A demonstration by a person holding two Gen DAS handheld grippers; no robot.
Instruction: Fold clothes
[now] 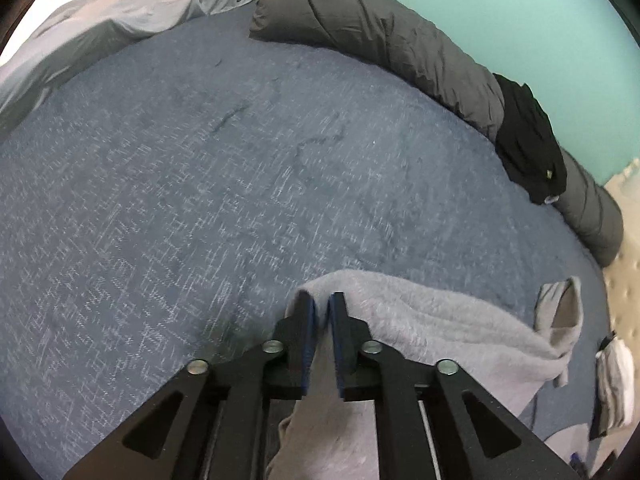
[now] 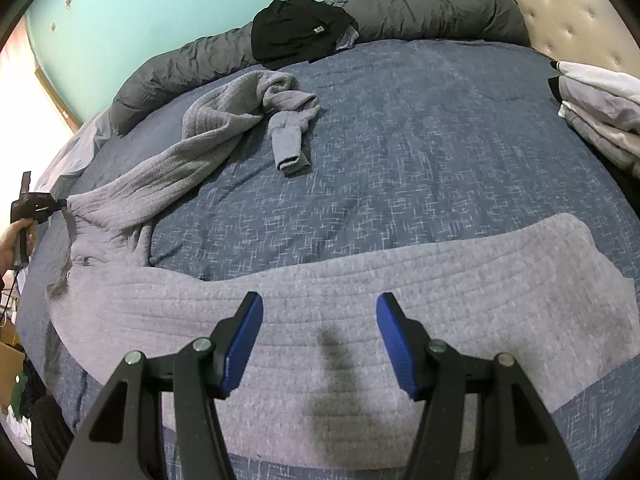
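A grey knit sweater (image 2: 360, 292) lies spread across the blue patterned bedspread (image 2: 420, 128), its body flat near me and one sleeve (image 2: 288, 136) trailing toward the far side. My left gripper (image 1: 320, 304) is shut on a bunched edge of the sweater (image 1: 440, 316); it also shows at the far left of the right wrist view (image 2: 60, 204), pulling the cloth into a gather. My right gripper (image 2: 320, 320) is open and empty, hovering just above the sweater's flat body.
A rolled dark grey duvet (image 2: 420, 8) runs along the far edge under the teal wall. A black garment (image 2: 300, 28) lies on it. A stack of folded clothes (image 2: 600, 100) sits at the right by the tufted headboard (image 2: 568, 12). A light grey sheet (image 1: 100, 16) is bunched at the far left.
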